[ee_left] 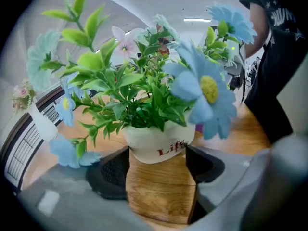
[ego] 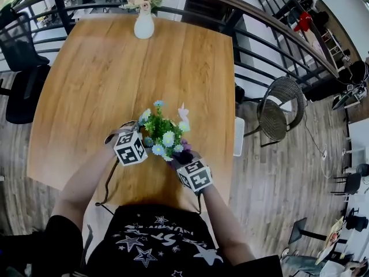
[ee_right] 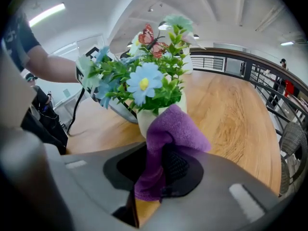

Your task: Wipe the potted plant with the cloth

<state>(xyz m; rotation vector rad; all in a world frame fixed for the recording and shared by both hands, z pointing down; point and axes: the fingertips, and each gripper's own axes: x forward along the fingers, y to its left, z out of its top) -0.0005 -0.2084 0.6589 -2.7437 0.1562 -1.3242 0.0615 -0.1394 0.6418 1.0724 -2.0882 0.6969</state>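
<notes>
The left gripper's (ee_left: pixel 157 153) black fingers (ee_left: pixel 113 172) are clenched on the white pot (ee_left: pixel 156 141), one pad against each side of its lower part, with bare wood showing between them below the pot. The pot carries red lettering on its front and stands upright on the desk (ego: pixel 115 68).

In the right gripper view, the right gripper's (ee_right: pixel 159 165) fingers (ee_right: pixel 180 170) grasp a purple cloth (ee_right: pixel 175 126). Its lower end is pinched between the pads. Its upper fold bulges out ahead of them and lies against the side of the pot, just under the leaves.

The potted plant (ego: pixel 164 136) is a bunch of green sprigs with pale blue daisies and a few pink blooms (a small red butterfly (ee_right: pixel 149 36) sits near the top in the right gripper view). In the head view it stands at the lower middle of the frame, close to the near edge of the desk. The two marker cubes (ego: pixel 130 148) sit just left and lower right of it, and the person's forearms reach up to them from the bottom of the frame.

At the top of that frame, on the far edge of the desk, stands a white vase (ego: pixel 144 25) with pale flowers, well apart from the plant. A dark curved railing (ego: pixel 271 33) runs behind the desk, and a wicker chair (ego: pixel 282 108) stands on the floor at the right.
</notes>
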